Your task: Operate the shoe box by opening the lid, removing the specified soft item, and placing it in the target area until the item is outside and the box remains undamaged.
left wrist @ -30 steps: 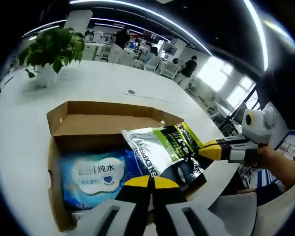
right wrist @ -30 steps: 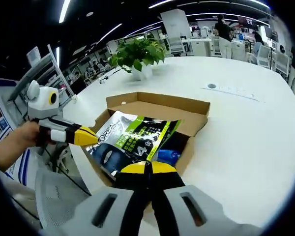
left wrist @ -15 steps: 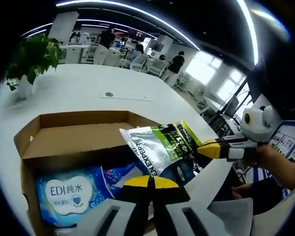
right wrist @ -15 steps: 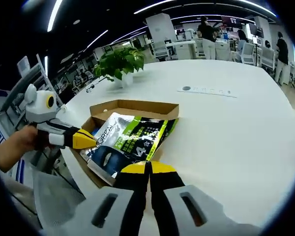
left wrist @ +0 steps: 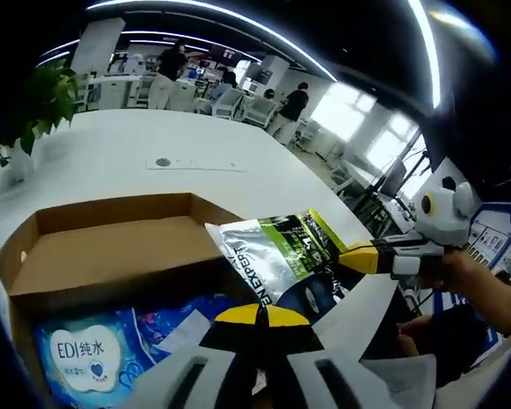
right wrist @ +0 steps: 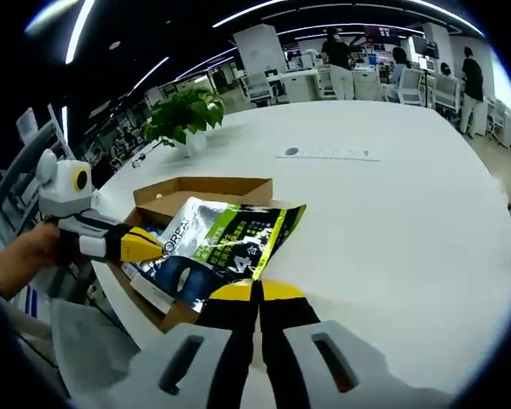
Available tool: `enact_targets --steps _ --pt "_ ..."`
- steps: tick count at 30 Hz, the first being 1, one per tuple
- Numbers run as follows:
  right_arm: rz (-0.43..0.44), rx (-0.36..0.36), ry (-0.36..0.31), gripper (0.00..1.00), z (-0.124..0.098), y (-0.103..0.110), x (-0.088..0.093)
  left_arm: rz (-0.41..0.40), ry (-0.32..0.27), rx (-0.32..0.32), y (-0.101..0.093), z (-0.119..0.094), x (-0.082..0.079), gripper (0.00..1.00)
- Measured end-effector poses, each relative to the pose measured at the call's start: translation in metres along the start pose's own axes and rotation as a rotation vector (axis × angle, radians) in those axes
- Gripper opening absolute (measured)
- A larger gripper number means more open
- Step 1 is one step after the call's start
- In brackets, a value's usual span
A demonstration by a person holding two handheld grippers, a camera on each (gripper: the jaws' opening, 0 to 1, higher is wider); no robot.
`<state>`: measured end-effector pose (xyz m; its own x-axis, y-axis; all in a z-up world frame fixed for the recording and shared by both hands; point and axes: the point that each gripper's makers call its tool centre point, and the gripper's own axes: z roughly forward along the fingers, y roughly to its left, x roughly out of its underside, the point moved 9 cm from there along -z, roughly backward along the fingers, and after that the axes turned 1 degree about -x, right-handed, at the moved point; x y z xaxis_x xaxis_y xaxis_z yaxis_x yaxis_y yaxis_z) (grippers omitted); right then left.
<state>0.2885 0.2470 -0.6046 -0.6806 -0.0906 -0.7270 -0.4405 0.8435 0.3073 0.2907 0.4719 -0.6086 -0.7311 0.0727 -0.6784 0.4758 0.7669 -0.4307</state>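
Above the open brown cardboard shoe box [left wrist: 102, 247], both tongs [left wrist: 257, 313] [right wrist: 257, 291] are clamped on the silver-green foil pouch [left wrist: 277, 256]. Carry it level, clear of the box wall, onto the round white bench [right wrist: 392, 213] beside, both releasing together.

Readable print on two packs

The silver-and-green pouch [left wrist: 277, 256] bore "EXPERT" along its edge in the left gripper view and "L'OREAL" in the right gripper view; the blue wipes pack [left wrist: 85, 354] in the shoe box [left wrist: 102, 256] read "EDI 纯水".
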Motion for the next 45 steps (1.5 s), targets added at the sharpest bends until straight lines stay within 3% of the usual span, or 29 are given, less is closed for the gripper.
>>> enact_targets --steps 21,33,45 --pt "0.039 0.084 -0.013 0.00 -0.015 -0.051 0.007 0.075 0.058 0.060 -0.033 0.049 -0.007 0.00" --pt "0.031 0.108 0.033 0.00 0.007 -0.072 0.013 0.104 0.137 0.038 -0.025 0.080 -0.012 0.00" --pt "0.015 0.125 0.092 0.00 0.037 -0.089 0.014 0.193 0.245 -0.019 -0.014 0.110 -0.020 0.00"
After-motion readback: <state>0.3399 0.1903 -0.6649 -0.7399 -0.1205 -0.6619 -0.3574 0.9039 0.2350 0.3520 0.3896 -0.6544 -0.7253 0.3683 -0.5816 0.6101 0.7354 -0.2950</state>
